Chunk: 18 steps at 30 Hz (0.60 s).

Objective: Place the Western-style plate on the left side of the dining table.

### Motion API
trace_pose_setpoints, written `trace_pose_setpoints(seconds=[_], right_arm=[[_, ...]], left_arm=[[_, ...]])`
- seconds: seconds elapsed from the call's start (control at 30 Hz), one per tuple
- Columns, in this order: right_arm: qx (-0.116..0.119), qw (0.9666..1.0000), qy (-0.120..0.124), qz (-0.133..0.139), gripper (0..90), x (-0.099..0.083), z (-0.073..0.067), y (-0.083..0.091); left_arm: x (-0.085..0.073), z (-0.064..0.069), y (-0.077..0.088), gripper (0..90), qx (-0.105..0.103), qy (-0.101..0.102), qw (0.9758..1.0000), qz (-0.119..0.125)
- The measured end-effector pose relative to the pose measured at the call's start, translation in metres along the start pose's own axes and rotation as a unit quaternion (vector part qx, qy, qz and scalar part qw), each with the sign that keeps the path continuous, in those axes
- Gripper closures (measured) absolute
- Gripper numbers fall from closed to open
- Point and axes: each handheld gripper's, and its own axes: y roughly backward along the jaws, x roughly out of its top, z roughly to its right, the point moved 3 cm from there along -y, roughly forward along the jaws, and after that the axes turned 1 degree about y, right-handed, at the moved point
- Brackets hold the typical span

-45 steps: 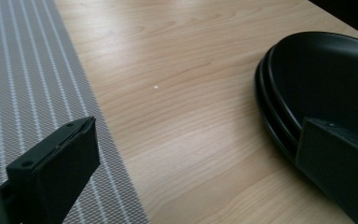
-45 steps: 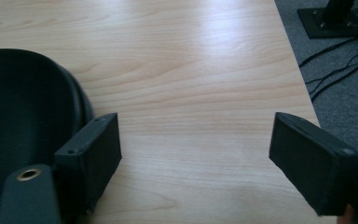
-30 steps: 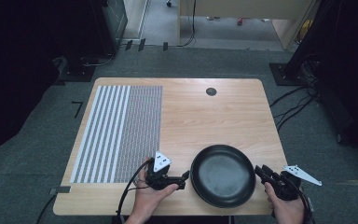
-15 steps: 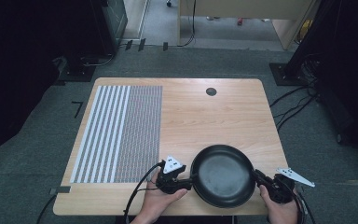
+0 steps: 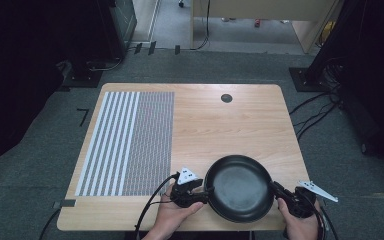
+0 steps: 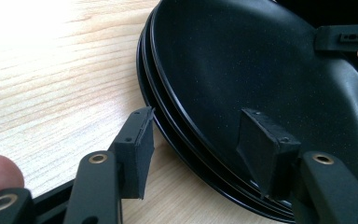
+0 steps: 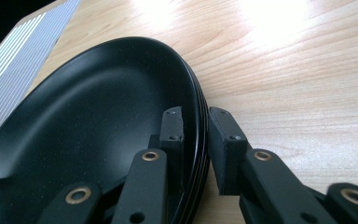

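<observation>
High view: a stack of black plates point(image 5: 238, 187) sits on the wooden table point(image 5: 220, 125), near the front edge and a bit to the right of the middle. A striped mat point(image 5: 127, 142) lies flat on the table's left part, apart from the plates. The left gripper point(image 5: 204, 192) is at the left rim of the plates, held by a hand point(image 5: 172, 215). The right gripper point(image 5: 275, 189) is at the right rim, held by the other hand point(image 5: 297, 227). In the left gripper view, its jaws have just been closing with the rim between them; one pad is inside the top plate and the other is outside, and there is a gap, so they are not squeezing yet. In the right gripper view, the jaws are pinched on the rim, one pad inside and one outside.
</observation>
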Motion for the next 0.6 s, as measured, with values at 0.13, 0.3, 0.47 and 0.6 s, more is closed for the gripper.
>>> trace_pose_setpoints(seconds=[0.13, 0.3, 0.47, 0.6], right_arm=[[0.001, 1.0, -0.004, 0.003, 77.9, 0.0003, 0.0005, -0.0001], [0.0, 1.0, -0.002, 0.007, 78.0, 0.0007, 0.0002, -0.0011], [0.001, 0.9999, -0.009, 0.008, 78.4, 0.0014, 0.0011, -0.0016], [0.004, 0.9998, -0.017, 0.008, 79.1, 0.0018, 0.0019, -0.0016]], left_arm=[[-0.0012, 0.0027, -0.0015, 47.2, -0.001, -0.005, 1.0, -0.001], [-0.0011, 0.0024, -0.0015, 47.2, -0.002, -0.004, 1.0, -0.001], [-0.0019, 0.0027, -0.0019, 46.6, -0.001, -0.008, 1.0, -0.004], [-0.0022, 0.0019, -0.0021, 46.3, -0.005, -0.007, 0.9999, -0.008]])
